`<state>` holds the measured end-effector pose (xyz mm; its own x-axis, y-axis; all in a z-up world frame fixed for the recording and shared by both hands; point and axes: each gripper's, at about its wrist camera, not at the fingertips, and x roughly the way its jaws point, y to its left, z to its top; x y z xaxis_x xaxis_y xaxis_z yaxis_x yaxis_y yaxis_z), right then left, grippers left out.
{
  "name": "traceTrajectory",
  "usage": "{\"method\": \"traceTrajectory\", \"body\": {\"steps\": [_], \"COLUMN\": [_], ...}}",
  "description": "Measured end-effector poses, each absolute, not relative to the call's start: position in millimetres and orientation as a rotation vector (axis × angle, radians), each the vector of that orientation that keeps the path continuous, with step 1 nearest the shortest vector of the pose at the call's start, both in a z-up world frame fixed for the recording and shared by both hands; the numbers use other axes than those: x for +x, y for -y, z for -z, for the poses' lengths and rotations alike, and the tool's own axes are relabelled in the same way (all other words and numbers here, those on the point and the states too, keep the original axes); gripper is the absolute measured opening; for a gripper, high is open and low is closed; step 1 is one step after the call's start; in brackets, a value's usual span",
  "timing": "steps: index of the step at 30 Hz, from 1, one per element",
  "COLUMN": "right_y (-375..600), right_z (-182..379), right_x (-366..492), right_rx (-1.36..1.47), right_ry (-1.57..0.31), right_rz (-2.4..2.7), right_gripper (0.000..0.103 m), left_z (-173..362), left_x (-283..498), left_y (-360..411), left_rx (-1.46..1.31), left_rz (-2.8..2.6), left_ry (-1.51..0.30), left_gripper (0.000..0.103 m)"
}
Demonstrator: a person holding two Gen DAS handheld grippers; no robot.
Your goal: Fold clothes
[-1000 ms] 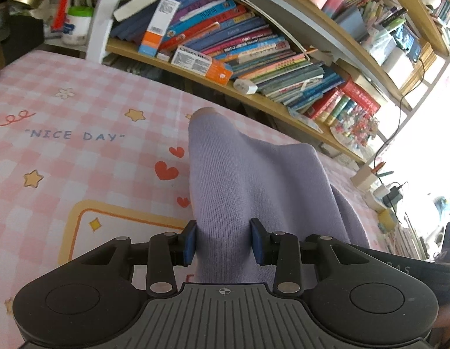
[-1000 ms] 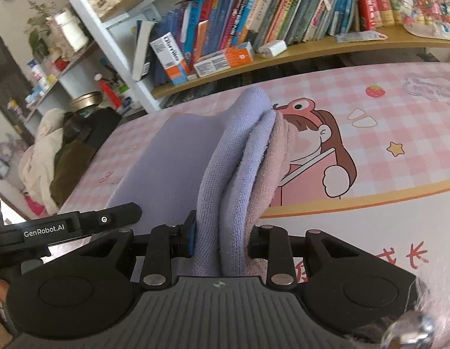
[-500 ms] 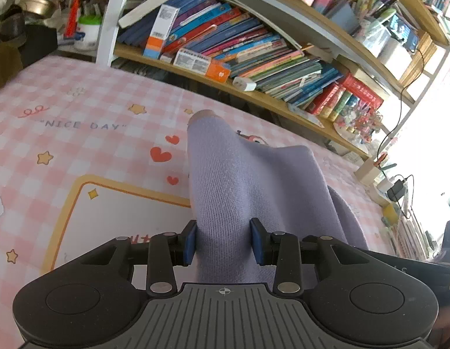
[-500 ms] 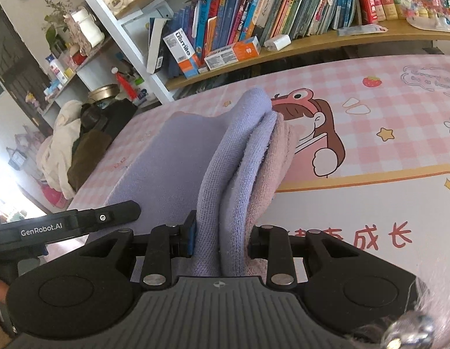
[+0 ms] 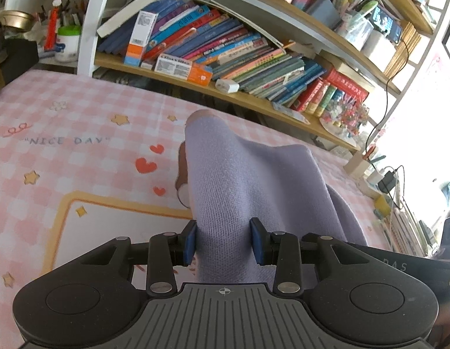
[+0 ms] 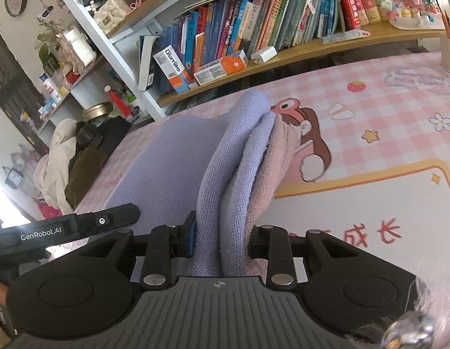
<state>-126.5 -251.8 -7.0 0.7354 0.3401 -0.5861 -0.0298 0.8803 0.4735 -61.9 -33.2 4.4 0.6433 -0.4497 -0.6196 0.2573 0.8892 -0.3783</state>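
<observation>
Both jaws pinch my lavender knit garment (image 5: pixel 254 180): left gripper (image 5: pixel 224 240) lower centre, right gripper (image 6: pixel 222 237) on its bunched folds.

light: bright daylight | glare: blown-out edges | lens: fisheye bending at borders | focus: sharp

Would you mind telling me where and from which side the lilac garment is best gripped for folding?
Grip the lilac garment at its bunched near edge, coming in low from the near side of the table, as both tools do now. The left tool pinches a smooth fold; the right tool clamps several stacked layers. Those thick ridges fill the jaws, while the flat span between offers nothing to pinch.
</observation>
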Motion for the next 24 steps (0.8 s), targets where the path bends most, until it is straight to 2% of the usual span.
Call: {"method": "traceTrajectory", "body": {"steps": [13,24], "right_y": [174.1,126.7], "right_z": [6.2,-3.9], "right_x": [-67.3,19.1], "right_rx": [0.427,0.350], "right_ry": [-0.685,-0.635], "right_rz": [-0.205,-0.212], "right_gripper": [0.027,0.027], "left_z": [-2.9,-8.5], "left_x": [4.3,86.0], "left_y": [-54.8,-116.5], "left_rx": [-0.295,-0.328], "left_rz": [0.466,0.505], "left_ry": [-0.764,-0.708], "left_gripper": [0.036,0.036]}}
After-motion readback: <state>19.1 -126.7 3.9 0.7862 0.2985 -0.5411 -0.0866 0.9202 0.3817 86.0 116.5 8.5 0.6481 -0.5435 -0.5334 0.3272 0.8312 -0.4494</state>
